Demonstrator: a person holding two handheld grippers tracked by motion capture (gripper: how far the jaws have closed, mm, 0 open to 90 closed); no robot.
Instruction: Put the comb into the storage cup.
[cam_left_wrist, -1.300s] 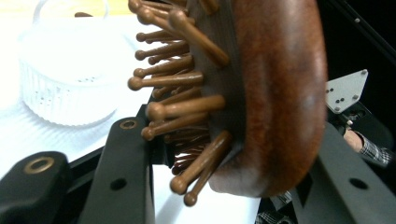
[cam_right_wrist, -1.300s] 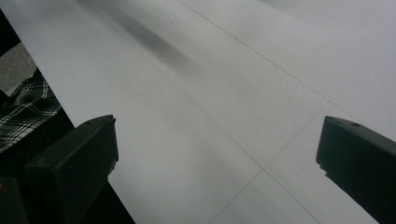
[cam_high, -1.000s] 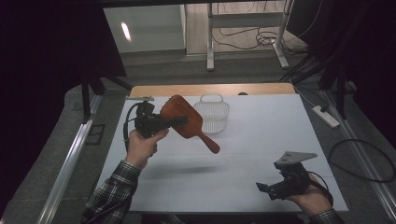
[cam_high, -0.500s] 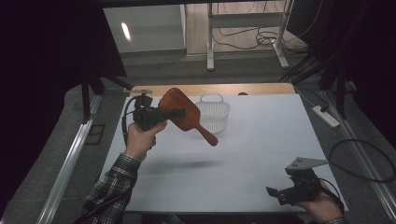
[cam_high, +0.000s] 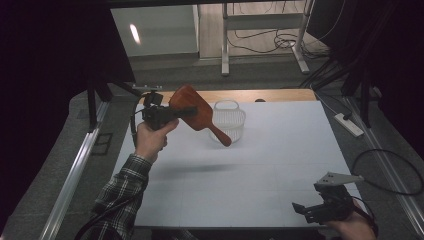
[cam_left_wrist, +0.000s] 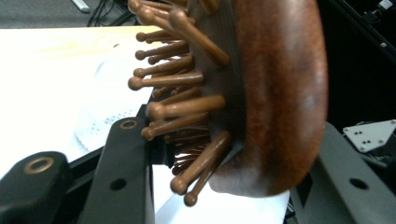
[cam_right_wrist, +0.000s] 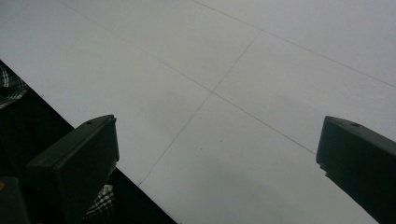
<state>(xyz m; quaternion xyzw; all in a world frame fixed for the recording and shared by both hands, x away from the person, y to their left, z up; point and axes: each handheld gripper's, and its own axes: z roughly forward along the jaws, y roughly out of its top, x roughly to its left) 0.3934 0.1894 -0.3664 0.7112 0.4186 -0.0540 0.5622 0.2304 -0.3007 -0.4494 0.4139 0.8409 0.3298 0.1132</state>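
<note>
Wooden hairbrush (cam_high: 194, 111): we see it held above the table's (cam_high: 280, 165) far left, handle slanting down over the clear basket (cam_high: 231, 121). We note the left gripper (cam_high: 186, 111) closed on its head, bristle pins between the jaws. Right gripper (cam_high: 300, 209) sits near corner, jaws wide apart, holding nothing.

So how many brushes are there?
1. The wooden hairbrush is held up in the left gripper, above the table near the clear basket. No other brush is in sight.
</note>
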